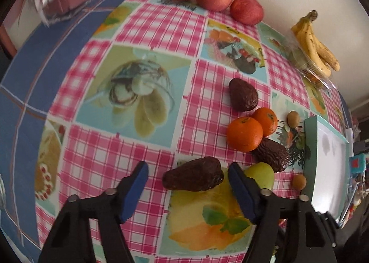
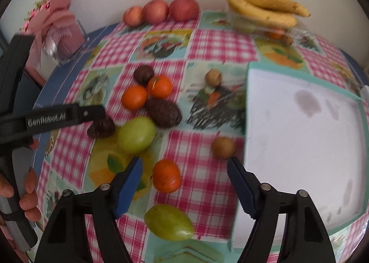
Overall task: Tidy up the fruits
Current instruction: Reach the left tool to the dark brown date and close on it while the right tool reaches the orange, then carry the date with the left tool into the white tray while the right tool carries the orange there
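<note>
My left gripper (image 1: 188,167) is open around a dark brown avocado (image 1: 193,177) that lies on the checked tablecloth; the jaws do not touch it. The right wrist view shows that gripper (image 2: 96,115) over the same avocado (image 2: 101,128). My right gripper (image 2: 184,162) is open and empty above an orange (image 2: 166,175). Nearby lie two green mangoes (image 2: 137,135) (image 2: 169,222), two more oranges (image 2: 134,97) (image 2: 160,86), two other avocados (image 2: 163,113) (image 2: 143,74) and two small brown fruits (image 2: 222,147) (image 2: 213,77).
A white tray with a teal rim (image 2: 248,101) stands at the right. Three apples (image 2: 183,8) line the far edge. Bananas (image 2: 265,9) rest on a clear box of fruit. A pink gift box (image 2: 62,30) stands at the far left.
</note>
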Action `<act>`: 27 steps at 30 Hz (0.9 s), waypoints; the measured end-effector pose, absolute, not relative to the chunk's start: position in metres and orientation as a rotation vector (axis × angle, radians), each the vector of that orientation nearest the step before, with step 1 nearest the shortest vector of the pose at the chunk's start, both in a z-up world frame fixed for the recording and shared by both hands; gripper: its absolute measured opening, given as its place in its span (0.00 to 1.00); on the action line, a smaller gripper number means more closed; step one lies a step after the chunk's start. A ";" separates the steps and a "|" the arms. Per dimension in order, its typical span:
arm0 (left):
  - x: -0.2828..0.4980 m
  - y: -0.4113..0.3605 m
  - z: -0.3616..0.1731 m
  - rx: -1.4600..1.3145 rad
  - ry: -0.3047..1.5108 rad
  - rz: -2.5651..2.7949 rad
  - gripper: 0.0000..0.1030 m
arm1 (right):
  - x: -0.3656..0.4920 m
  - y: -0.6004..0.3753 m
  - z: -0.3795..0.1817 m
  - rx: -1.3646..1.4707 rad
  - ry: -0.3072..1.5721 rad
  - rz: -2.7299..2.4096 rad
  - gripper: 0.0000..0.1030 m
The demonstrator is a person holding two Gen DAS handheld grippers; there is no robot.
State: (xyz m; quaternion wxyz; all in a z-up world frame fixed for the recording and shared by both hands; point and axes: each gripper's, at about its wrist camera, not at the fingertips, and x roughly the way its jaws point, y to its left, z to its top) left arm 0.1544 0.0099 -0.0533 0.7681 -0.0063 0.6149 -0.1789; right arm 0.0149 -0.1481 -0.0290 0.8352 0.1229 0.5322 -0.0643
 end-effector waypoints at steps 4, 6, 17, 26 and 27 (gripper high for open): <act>0.152 0.012 -0.058 -0.069 1.358 -0.396 0.59 | 0.018 -0.141 -0.043 0.257 1.162 -0.118 0.68; 0.152 0.012 -0.058 -0.076 1.361 -0.394 0.58 | 0.019 -0.139 -0.046 0.246 1.173 -0.118 0.61; 0.148 0.028 -0.042 -0.134 1.338 -0.319 0.58 | 0.017 -0.135 -0.040 0.256 1.138 -0.088 0.32; 0.131 0.027 0.028 -0.160 1.194 -0.286 0.58 | 0.007 -0.148 -0.009 0.314 1.037 -0.104 0.32; 0.129 0.023 0.031 -0.163 1.188 -0.289 0.58 | 0.007 -0.150 -0.006 0.329 1.029 -0.105 0.32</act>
